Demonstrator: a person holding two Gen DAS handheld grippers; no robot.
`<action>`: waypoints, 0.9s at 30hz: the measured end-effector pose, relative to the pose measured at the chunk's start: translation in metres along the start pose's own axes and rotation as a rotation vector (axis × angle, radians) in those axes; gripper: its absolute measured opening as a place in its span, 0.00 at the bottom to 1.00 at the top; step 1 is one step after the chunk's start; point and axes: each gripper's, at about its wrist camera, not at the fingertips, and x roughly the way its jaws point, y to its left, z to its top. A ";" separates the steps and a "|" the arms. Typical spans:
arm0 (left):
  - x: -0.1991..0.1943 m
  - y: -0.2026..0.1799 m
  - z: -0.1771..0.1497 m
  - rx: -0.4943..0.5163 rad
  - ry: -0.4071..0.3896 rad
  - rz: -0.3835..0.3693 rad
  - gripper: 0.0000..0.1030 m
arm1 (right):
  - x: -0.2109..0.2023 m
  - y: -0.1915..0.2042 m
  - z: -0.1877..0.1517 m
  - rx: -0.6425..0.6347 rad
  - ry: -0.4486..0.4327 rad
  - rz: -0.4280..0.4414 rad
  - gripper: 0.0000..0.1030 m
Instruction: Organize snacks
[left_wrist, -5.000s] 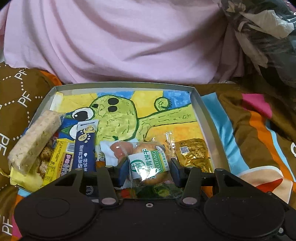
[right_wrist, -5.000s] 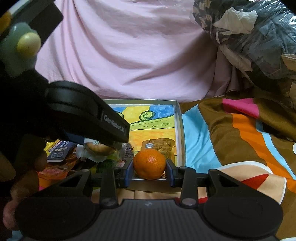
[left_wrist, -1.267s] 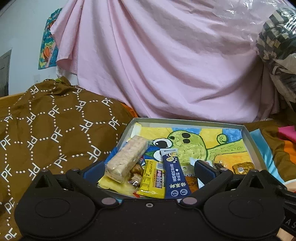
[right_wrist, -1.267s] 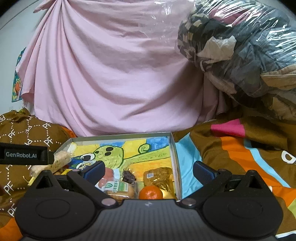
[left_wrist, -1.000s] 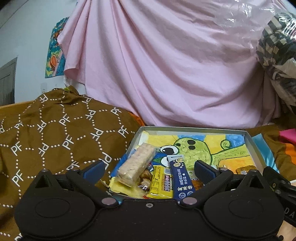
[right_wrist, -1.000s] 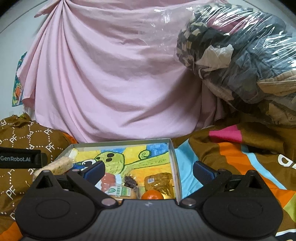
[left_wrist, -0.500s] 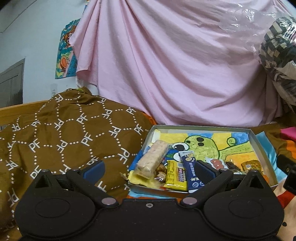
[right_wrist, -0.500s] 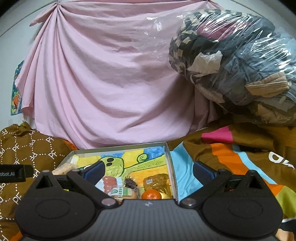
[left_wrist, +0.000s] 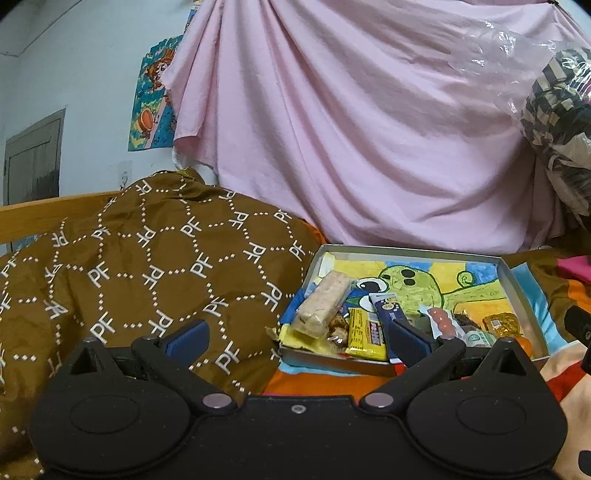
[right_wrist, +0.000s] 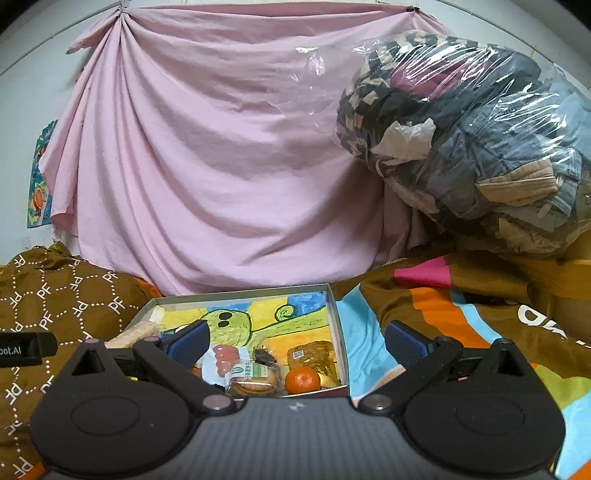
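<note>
A shallow grey tray (left_wrist: 515, 282) with a green cartoon drawing lies on the bedding. Along its near edge lie a pale cereal bar (left_wrist: 325, 302), a yellow packet (left_wrist: 365, 334), a blue stick pack (left_wrist: 388, 308), a pink sausage pack (left_wrist: 441, 321) and a gold packet (left_wrist: 502, 323). In the right wrist view the tray (right_wrist: 338, 325) also holds an orange (right_wrist: 302, 379) and a wrapped cookie (right_wrist: 255, 378). My left gripper (left_wrist: 297, 341) is open and empty, pulled back in front of the tray. My right gripper (right_wrist: 295, 341) is open and empty, also in front of it.
A brown "PF" quilt (left_wrist: 147, 280) rises left of the tray. Striped bedding (right_wrist: 461, 332) lies to its right. A pink sheet (right_wrist: 221, 166) hangs behind. A clear bag of clothes (right_wrist: 472, 140) sits at the back right.
Both grippers let go of the cookie and the orange in the tray, opened wide, and have pulled back and up. The tray now looks smaller and farther.
</note>
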 end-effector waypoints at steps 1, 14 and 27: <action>-0.002 0.001 0.000 0.000 -0.001 0.000 0.99 | -0.003 0.001 0.000 -0.001 0.000 -0.001 1.00; -0.026 0.015 -0.008 0.005 -0.002 -0.033 0.99 | -0.037 0.002 -0.001 0.009 0.043 -0.030 1.00; -0.065 0.034 -0.013 -0.010 -0.011 -0.020 0.99 | -0.079 0.016 0.000 0.011 0.063 -0.013 1.00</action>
